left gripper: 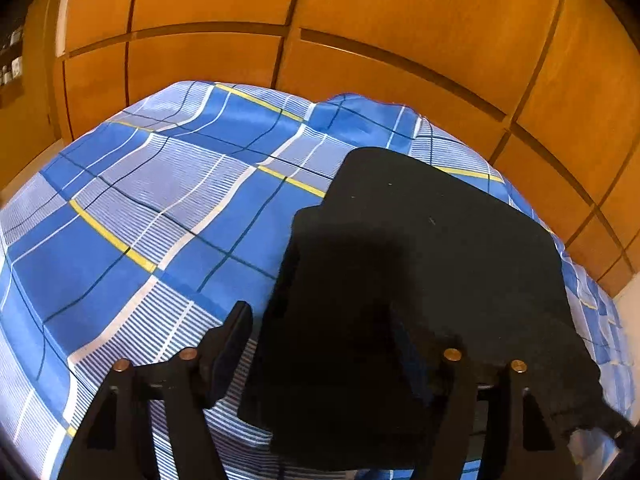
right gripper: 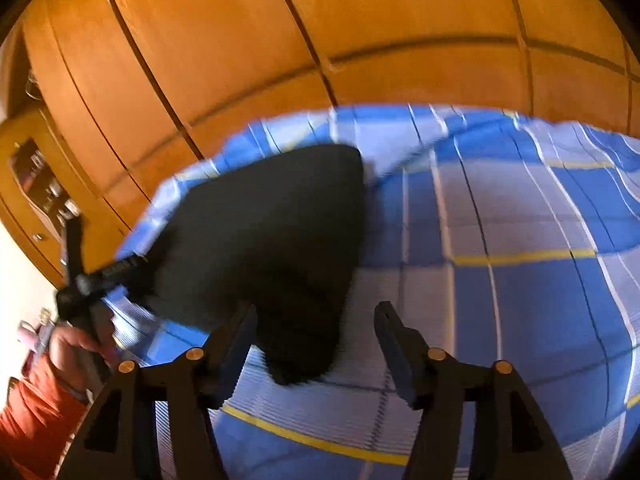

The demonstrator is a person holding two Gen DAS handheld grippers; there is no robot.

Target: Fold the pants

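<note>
Hand-held gripper [left gripper: 320,356] finger seemingly behind pants [left gripper: 420,280]

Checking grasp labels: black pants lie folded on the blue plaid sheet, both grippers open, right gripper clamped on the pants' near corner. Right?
Not quite. The right gripper is open above the black pants, gripping nothing, as the right wrist view shows. The rest holds: pants folded on the blue plaid sheet, left gripper open too.

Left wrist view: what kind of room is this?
Likely a bedroom: black pants lie on a blue plaid bedsheet, with wooden wardrobe doors behind it.
</note>
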